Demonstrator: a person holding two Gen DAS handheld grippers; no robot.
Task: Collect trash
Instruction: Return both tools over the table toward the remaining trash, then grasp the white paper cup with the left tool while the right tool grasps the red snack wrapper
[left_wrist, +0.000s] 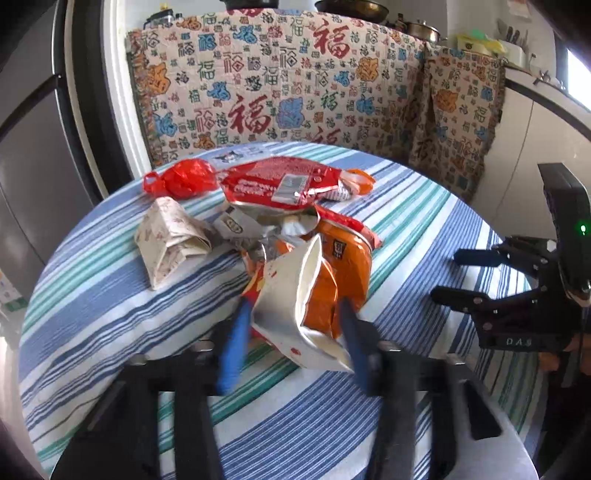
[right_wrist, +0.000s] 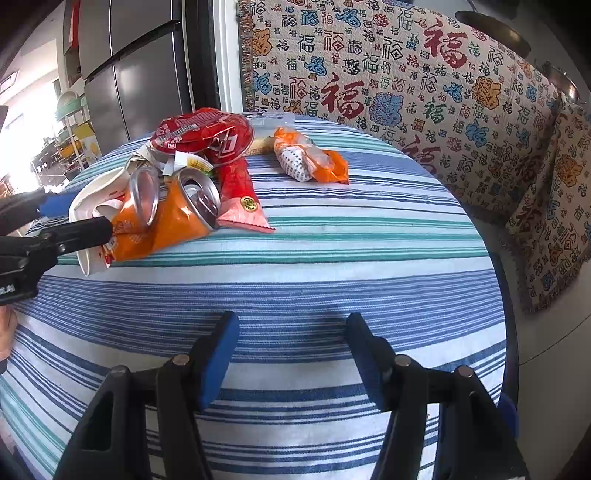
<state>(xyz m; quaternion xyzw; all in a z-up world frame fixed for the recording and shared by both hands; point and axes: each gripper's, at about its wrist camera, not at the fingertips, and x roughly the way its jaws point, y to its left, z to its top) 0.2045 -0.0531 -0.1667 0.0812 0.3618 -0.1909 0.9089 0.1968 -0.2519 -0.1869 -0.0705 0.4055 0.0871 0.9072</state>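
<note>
Grasp step: your left gripper (left_wrist: 295, 325) pinches the crushed paper cup (left_wrist: 295, 295) against the orange can (left_wrist: 343, 266) at the pile's near edge on the striped tablecloth (left_wrist: 110, 295). Right gripper (right_wrist: 291, 354) hovers half-open, empty. Next: check grip, lift clear.

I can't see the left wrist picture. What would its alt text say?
The left gripper has its blue fingers on either side of a crumpled white paper cup and a crushed orange can on a striped tablecloth. Red wrappers lie behind; the right gripper hangs empty at right.
</note>
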